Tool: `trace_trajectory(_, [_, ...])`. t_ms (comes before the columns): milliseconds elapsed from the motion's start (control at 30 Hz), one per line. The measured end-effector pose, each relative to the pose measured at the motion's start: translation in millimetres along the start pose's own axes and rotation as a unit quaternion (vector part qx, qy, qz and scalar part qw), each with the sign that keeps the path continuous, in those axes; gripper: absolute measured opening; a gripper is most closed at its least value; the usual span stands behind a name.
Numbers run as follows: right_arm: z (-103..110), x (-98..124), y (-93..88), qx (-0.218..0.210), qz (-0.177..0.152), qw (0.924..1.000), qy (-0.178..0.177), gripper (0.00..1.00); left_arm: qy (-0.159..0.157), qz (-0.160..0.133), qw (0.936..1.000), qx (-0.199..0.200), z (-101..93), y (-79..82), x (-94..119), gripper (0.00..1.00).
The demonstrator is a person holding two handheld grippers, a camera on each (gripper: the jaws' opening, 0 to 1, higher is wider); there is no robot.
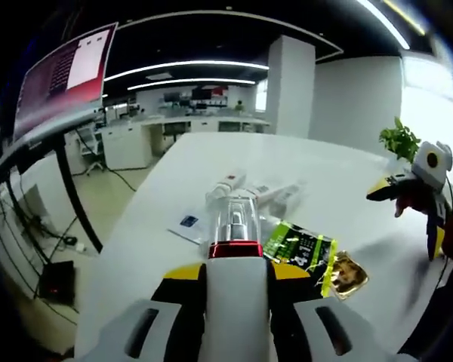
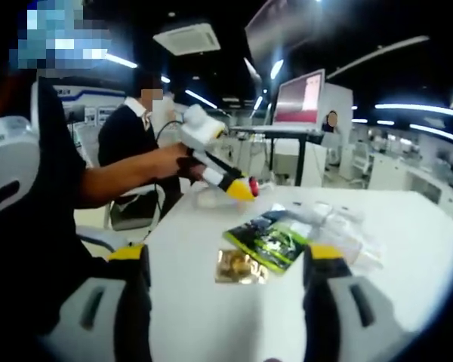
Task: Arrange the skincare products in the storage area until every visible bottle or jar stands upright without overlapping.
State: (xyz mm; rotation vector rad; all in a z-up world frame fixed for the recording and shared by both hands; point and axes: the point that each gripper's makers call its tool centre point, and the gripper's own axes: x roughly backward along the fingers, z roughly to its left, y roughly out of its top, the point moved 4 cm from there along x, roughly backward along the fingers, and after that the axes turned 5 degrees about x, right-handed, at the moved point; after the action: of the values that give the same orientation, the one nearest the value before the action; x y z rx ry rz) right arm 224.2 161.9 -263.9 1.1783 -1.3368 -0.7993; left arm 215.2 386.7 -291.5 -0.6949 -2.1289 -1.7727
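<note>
While our left gripper [image 1: 235, 260] clamps a clear bottle [image 1: 235, 219] with a red collar at lower centre, we judge it light, rigid and slippery, best held at mid-body. Our right gripper [image 2: 226, 279] stands released. We count one green sachet [image 2: 272, 240], one gold sachet [image 2: 240, 266].

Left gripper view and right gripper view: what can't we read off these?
- Left tongs, left gripper view: shut on a clear bottle with red band; label and contents unreadable.
- Clear bottles lying on the white table, left gripper view: count unclear, they blend together behind the held one.
- Green packet and gold sachet, right gripper view: print blurred.
- Right tongs: open; tips cut off by the bottom edge.
</note>
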Motion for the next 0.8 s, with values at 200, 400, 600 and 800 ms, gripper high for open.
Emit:
trace_trajectory(200, [0.7,-5.7,3.6,-0.005,-0.007,1.0000,0.004,0.81,-0.024,-0.016,0.9996,0.005,-7.3,3.5,4.7,0.31])
trace_trajectory(400, [2.7,-11.7,7.3,-0.006,-0.012,0.9999,0.009,0.80,-0.052,-0.034,0.9980,0.006,-18.5,5.2,8.5,0.31])
trace_trajectory(600, [2.6,-16.1,11.6,-0.016,-0.026,0.9995,0.011,0.78,-0.077,-0.042,0.9961,0.007,-26.4,5.2,10.9,0.31])
trace_trajectory(800, [1.0,-22.9,16.2,-0.026,-0.037,0.9989,0.015,0.75,-0.106,-0.057,0.9926,0.017,-33.3,7.4,14.8,0.31])
